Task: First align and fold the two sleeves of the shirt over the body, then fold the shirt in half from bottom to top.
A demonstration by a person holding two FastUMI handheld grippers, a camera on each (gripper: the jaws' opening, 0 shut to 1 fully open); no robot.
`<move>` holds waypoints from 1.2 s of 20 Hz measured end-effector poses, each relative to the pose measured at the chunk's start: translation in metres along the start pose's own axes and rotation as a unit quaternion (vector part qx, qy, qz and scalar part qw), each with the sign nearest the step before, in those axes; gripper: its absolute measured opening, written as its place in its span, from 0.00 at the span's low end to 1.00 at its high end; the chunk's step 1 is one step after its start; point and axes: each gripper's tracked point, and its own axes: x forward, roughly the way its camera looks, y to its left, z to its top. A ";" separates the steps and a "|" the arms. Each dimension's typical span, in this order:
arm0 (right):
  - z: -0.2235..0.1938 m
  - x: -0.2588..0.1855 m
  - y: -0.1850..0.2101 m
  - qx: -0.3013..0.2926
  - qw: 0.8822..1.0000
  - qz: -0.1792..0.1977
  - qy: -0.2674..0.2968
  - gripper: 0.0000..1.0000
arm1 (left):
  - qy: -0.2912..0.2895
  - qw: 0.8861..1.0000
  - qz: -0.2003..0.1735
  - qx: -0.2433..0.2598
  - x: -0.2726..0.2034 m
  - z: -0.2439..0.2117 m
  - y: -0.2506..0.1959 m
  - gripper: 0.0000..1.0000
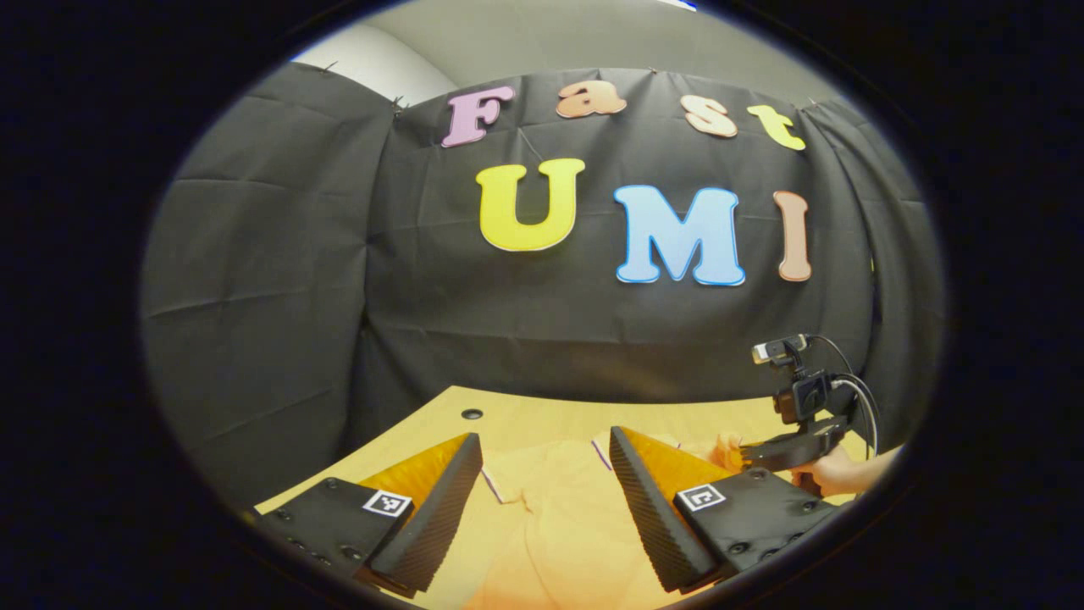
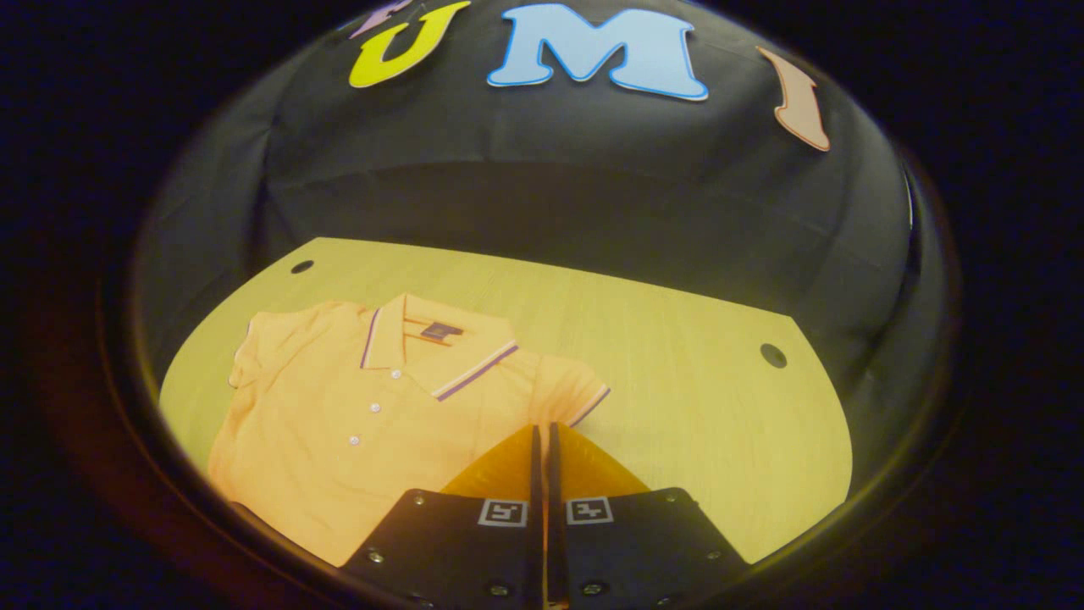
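Left gripper view: low and close over the shirt point(image 1: 550, 508), facing level toward the back wall. Right gripper view: higher and farther back, tilted down across the counter point(image 2: 677, 373). Both views share the shirt point(image 2: 373, 415) and the counter point(image 1: 508, 415).

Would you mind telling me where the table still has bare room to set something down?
The table is bare between the shirt sleeve and the far-right hole, plus a strip along the wall. The shirt crowds the left part.
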 end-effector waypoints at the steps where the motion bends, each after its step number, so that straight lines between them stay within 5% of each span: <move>1: -0.001 0.001 0.007 -0.007 1.000 0.006 0.002 0.02 | 0.001 1.000 0.003 -0.001 0.000 -0.001 0.003 0.99; 11: -0.025 0.018 0.041 -0.022 0.998 0.040 0.050 0.07 | 0.005 1.000 0.022 -0.010 0.007 -0.007 0.026 0.99; 15: -0.017 0.013 0.041 -0.004 0.998 0.038 0.044 0.18 | 0.007 1.000 0.022 -0.013 0.012 -0.010 0.030 0.99; 21: 0.001 -0.012 0.045 0.015 0.999 0.041 0.021 0.64 | 0.012 1.000 0.010 -0.017 0.029 -0.018 0.036 1.00; 22: 0.006 -0.019 0.045 0.018 0.999 0.039 0.011 0.80 | 0.015 1.000 0.006 -0.018 0.033 -0.021 0.036 1.00; 24: 0.017 -0.035 0.046 0.026 0.999 0.033 -0.008 0.89 | 0.019 1.000 -0.003 -0.020 0.043 -0.026 0.037 1.00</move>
